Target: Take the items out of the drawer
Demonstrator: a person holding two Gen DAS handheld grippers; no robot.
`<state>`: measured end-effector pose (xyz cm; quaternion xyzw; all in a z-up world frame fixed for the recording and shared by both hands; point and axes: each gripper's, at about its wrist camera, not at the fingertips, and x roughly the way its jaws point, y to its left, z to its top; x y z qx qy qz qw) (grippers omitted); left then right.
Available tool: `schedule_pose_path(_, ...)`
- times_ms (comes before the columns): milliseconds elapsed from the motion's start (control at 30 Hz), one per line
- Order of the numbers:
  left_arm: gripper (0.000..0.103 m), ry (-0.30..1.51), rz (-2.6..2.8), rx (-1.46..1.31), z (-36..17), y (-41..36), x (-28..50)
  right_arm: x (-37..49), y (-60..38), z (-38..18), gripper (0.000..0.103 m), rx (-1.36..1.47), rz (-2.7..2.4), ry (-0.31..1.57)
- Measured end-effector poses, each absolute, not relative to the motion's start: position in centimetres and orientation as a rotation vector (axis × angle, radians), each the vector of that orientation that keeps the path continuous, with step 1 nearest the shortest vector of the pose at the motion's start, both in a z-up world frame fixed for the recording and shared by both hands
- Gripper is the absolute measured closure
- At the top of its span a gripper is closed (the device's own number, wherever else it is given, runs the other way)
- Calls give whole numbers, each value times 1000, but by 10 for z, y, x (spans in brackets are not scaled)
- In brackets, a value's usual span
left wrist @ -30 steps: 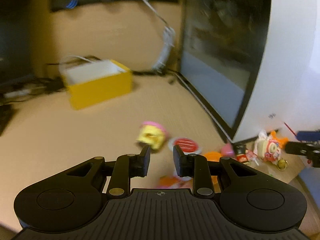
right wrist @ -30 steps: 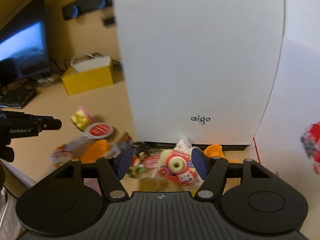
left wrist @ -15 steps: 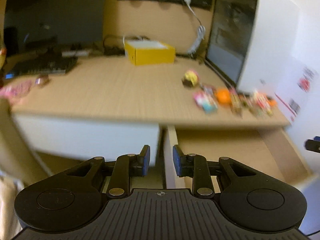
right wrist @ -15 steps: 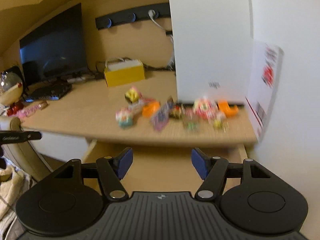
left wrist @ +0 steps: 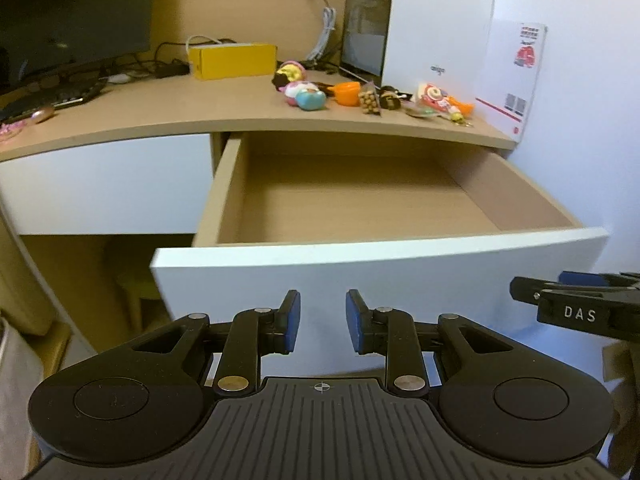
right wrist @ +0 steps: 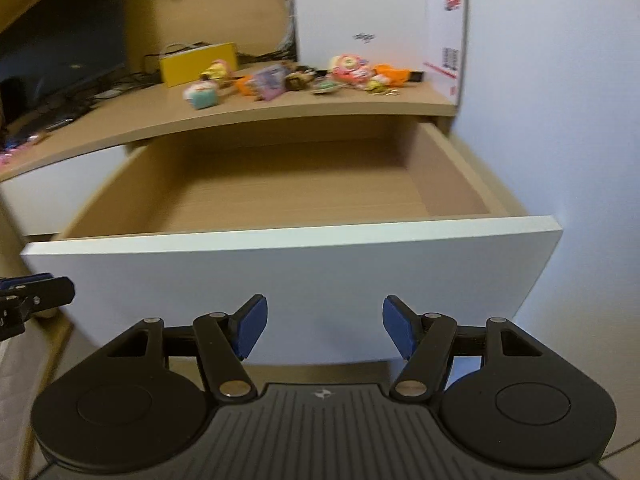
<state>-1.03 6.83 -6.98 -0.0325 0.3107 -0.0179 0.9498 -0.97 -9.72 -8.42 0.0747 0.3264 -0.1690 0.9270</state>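
The drawer [left wrist: 360, 256] [right wrist: 288, 240] under the desk stands pulled out, its wooden bottom bare in both views. Several small toys and snack packets [left wrist: 372, 96] [right wrist: 296, 76] lie in a row on the desktop above it. My left gripper [left wrist: 322, 322] hangs open, with nothing between its fingers, in front of the white drawer front. Lower right of that front, my right gripper [right wrist: 324, 330] stands wide open and holds nothing. The right gripper's tip [left wrist: 576, 300] shows at the right edge of the left wrist view.
A white computer case [left wrist: 436, 24] [right wrist: 360, 8] stands at the back right of the desk [left wrist: 140, 116]. A yellow box [left wrist: 232, 60], cables, a keyboard and a dark monitor [left wrist: 72, 20] sit further left. A white wall [right wrist: 560, 100] bounds the right side.
Both grippers have pulled back from the toys on the desktop and dropped down in front of the open drawer. Their openings look unchanged.
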Motion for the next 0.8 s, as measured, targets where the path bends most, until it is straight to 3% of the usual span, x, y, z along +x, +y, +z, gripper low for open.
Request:
schedule_pose_path(267,75,579,23,-61,-80,54,12,5,-112,-95,37,124,-333,601)
schedule_pose_path(800,75,548,80,-66,-84,63,143,125,-165,-105,37,181,-297,576)
